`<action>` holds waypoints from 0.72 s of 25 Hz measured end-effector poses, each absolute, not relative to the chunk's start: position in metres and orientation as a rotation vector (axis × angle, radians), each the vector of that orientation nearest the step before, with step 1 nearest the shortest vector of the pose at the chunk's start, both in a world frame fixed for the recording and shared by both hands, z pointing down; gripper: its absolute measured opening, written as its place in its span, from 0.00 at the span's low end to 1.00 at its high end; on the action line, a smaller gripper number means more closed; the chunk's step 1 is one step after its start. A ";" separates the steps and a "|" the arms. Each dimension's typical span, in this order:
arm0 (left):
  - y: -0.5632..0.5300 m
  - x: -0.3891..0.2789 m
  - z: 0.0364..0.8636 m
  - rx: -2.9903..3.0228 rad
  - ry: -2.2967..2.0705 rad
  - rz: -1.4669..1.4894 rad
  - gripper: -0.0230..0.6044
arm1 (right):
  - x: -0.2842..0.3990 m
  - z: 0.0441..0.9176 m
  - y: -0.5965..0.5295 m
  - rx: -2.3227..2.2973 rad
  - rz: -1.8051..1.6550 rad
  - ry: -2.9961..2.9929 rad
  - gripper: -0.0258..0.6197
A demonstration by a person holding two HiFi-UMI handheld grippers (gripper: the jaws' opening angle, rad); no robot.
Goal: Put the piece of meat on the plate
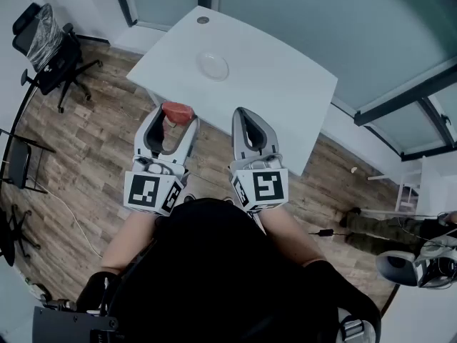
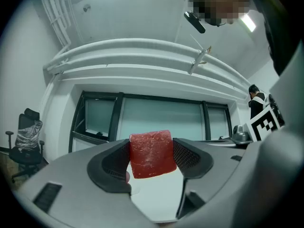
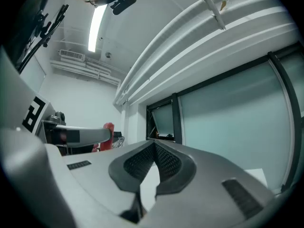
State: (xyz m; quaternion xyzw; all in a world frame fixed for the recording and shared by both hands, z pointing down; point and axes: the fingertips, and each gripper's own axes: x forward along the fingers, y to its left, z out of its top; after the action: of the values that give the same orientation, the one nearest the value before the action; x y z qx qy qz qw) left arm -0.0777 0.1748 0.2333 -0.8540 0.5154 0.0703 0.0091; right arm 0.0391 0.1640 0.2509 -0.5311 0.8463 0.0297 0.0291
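Note:
A red block of meat [image 1: 177, 112] sits clamped between the tips of my left gripper [image 1: 173, 117], held in the air just short of the white table's near edge. In the left gripper view the meat [image 2: 151, 153] fills the gap between the two dark pads. The round white plate [image 1: 212, 66] lies on the table [image 1: 285, 113] beyond it, towards the far side. My right gripper [image 1: 248, 117] hovers beside the left one with its jaws together and nothing in them; in its own view the pads [image 3: 154, 163] meet at the tips.
A black office chair [image 1: 50, 48] stands on the wooden floor at the far left. Glass partition walls run behind the table. A small dark disc [image 1: 203, 20] lies at the table's far corner. Another person's legs [image 1: 378, 227] show at the right.

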 end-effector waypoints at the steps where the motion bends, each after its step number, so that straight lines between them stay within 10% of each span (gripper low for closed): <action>1: 0.175 -0.076 0.234 -2.673 1.606 0.218 0.49 | 0.038 0.251 0.165 -1.635 0.099 2.616 0.04; 18: 0.174 -0.093 0.238 -2.748 1.508 0.213 0.49 | 0.014 0.257 0.174 -1.661 0.020 2.592 0.04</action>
State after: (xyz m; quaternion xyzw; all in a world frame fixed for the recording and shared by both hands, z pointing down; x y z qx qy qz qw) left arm -0.0931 0.1742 0.2382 -0.8746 0.4800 0.0679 0.0000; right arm 0.0139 0.1742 0.2574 -0.5394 0.8415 0.0066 0.0316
